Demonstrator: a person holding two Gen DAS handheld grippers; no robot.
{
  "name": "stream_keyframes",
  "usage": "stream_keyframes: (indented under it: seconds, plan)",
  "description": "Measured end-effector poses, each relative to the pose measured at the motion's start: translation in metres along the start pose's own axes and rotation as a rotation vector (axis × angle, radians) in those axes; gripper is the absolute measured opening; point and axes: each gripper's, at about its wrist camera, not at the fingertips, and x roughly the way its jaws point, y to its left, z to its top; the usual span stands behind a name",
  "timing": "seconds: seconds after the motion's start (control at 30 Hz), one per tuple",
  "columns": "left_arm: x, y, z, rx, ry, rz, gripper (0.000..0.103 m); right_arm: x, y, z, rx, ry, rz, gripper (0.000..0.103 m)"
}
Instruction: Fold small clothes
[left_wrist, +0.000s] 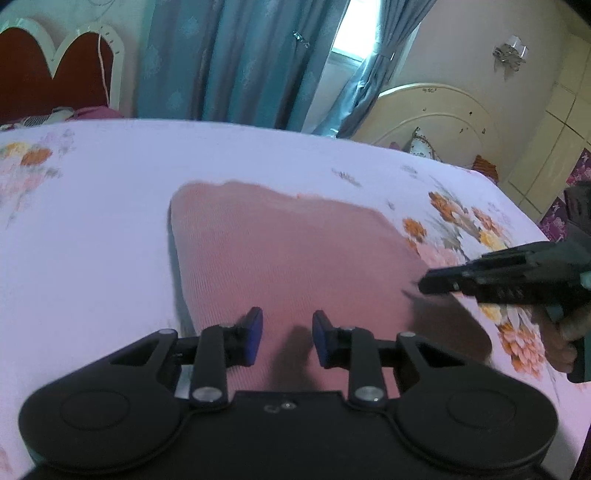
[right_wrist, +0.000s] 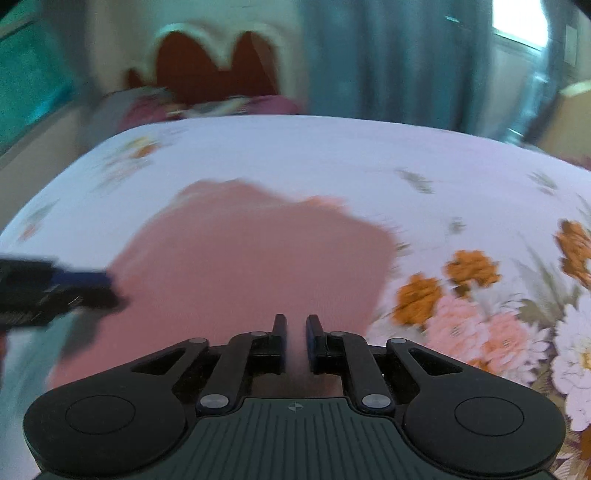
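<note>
We see our left gripper (left_wrist: 287, 338) over the near edge of the pink cloth (left_wrist: 288, 251), its blue pads spread apart with nothing between them. The cloth lies flat on the flowered bedsheet (left_wrist: 92, 221). Further right, our right gripper (right_wrist: 296, 341) hovers over the cloth, fingers a narrow gap apart, holding nothing.

Right wrist view smeared by motion: pink garment (right_wrist: 251, 258) edges soft, headboard (right_wrist: 218, 70) and curtain (right_wrist: 388, 62) streaked. Left gripper (right_wrist: 107, 286) cut by that frame's left edge; right gripper (left_wrist: 421, 284) runs off the left wrist view's right edge. Garment's near hem hidden behind the gripper bodies.
</note>
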Motion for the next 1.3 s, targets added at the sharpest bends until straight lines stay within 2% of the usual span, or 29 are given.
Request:
stream_keyframes:
  seconds: [0.03,0.1,0.17,0.27,0.4,0.47,0.53,0.7,0.73,0.77,0.8,0.87,0.97,1.0,1.03,1.07,1.13,1.23,1.3]
  plan:
    - [0.001,-0.001,-0.006,-0.001,0.012,0.015,0.028,-0.001,0.003,-0.008,-0.035,0.006,0.005,0.011]
    - [0.002,-0.002,-0.013,-0.016,0.005,0.036,0.028,0.007,-0.002,-0.025,-0.067,0.025,-0.097,0.011]
    - [-0.001,-0.005,-0.015,-0.040,-0.008,0.050,0.025,0.008,-0.020,-0.028,0.044,0.007,-0.136,0.011]
    - [-0.013,-0.012,-0.020,-0.041,-0.019,0.066,0.025,-0.012,-0.025,-0.027,0.119,-0.040,-0.090,0.011]
    - [-0.033,-0.022,-0.037,-0.056,-0.032,0.074,0.025,-0.042,0.000,-0.041,0.038,-0.067,0.017,0.012]
    - [-0.038,-0.024,-0.049,-0.067,-0.023,0.092,0.025,-0.048,0.009,-0.054,0.007,-0.052,0.056,0.012]
    - [-0.044,-0.025,-0.057,-0.091,-0.020,0.108,0.025,-0.046,0.009,-0.061,-0.008,-0.041,0.024,0.012]
    - [-0.059,-0.028,-0.075,-0.112,-0.031,0.144,0.025,-0.068,-0.015,-0.075,0.159,-0.089,0.016,0.012]
    - [-0.058,-0.027,-0.077,-0.115,-0.024,0.150,0.025,-0.069,-0.017,-0.077,0.180,-0.075,0.031,0.016]
    - [-0.058,-0.027,-0.080,-0.124,-0.022,0.154,0.025,-0.069,-0.018,-0.079,0.201,-0.069,0.043,0.041]
    - [-0.059,-0.026,-0.081,-0.131,-0.025,0.153,0.025,-0.069,-0.018,-0.080,0.204,-0.079,0.046,0.053]
    - [-0.060,-0.026,-0.083,-0.141,-0.032,0.158,0.025,-0.063,-0.017,-0.081,0.216,-0.062,0.050,0.053]
    - [-0.059,-0.026,-0.083,-0.146,-0.039,0.175,0.025,-0.052,-0.016,-0.080,0.281,-0.015,0.110,0.052]
    - [-0.058,-0.025,-0.082,-0.149,-0.037,0.174,0.025,-0.046,-0.016,-0.079,0.288,-0.002,0.105,0.036]
    - [-0.058,-0.025,-0.081,-0.150,-0.039,0.175,0.025,-0.047,-0.016,-0.078,0.295,-0.022,0.112,0.015]
    - [-0.059,-0.025,-0.080,-0.149,-0.042,0.176,0.025,-0.051,-0.016,-0.076,0.314,-0.061,0.130,0.008]
    - [-0.061,-0.025,-0.080,-0.146,-0.045,0.175,0.025,-0.057,-0.018,-0.069,0.323,-0.114,0.125,0.008]
    - [-0.058,-0.023,-0.084,-0.143,-0.014,0.191,0.029,-0.036,-0.022,-0.070,0.318,0.002,0.053,0.008]
    - [-0.058,-0.021,-0.088,-0.150,0.007,0.200,0.029,-0.031,-0.025,-0.078,0.323,0.026,0.055,0.008]
